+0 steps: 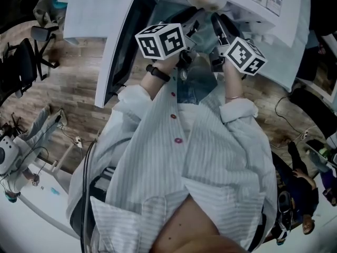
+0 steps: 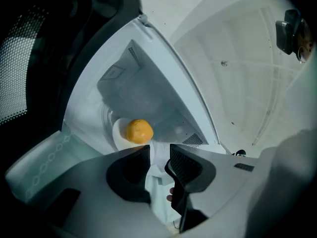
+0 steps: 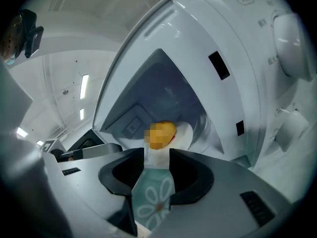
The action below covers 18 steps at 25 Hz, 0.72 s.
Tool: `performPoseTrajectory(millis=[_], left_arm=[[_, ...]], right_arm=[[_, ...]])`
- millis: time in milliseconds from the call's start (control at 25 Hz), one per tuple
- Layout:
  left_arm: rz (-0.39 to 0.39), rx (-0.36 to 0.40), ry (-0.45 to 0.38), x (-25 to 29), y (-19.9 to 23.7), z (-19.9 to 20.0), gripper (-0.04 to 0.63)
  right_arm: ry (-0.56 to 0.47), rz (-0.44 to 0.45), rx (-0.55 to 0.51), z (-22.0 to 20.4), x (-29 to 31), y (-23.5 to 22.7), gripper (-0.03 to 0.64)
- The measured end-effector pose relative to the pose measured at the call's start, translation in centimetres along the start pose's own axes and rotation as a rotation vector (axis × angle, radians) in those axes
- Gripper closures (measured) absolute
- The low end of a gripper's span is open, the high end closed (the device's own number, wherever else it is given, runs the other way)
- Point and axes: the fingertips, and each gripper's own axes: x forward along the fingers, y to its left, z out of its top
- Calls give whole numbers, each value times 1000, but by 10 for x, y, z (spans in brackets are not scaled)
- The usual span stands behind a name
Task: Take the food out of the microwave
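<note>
– White housing first. What is the condition of the microwave (image 1: 263, 15)?

– It stands on the table (image 1: 287, 67), which is covered by a pale teal cloth (image 3: 153, 202) with a white flower print. The door (image 1: 118, 46) is swung open toward the person's left, so the cavity is exposed. The control panel with its two knobs is on the right of the opening.

– And the operator?

– The operator wears a pale striped shirt (image 1: 210, 157) with both cuffs turned back. There is a dark wristband (image 1: 158, 73) on the left wrist.

– What is the status of the two tools?

– The left hand-held gripper (image 2: 159, 155) has its jaws apart with nothing between the pads. Cloth and a pale edge show through the gap. The right hand-held gripper (image 3: 157, 157) also has its jaws apart with nothing clamped, and only the flower print shows through the gap. The two are held side by side just in front of the opening, and each points into the cavity.

– Where is the load?

– The white plate (image 2: 118, 133) rests on the cavity floor, inside the microwave and toward the front. The food (image 2: 138, 131), a round yellow-orange item, sits on the plate. Plate and food lie ahead of both sets of jaws, not between them.
</note>
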Motion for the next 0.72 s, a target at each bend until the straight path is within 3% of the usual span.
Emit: performPoseTrajectory(millis=[720], left_arm=[[101,-141,7,20,52,-21,479]], right_arm=[[24,-74,91,-18,27,-35,454]])
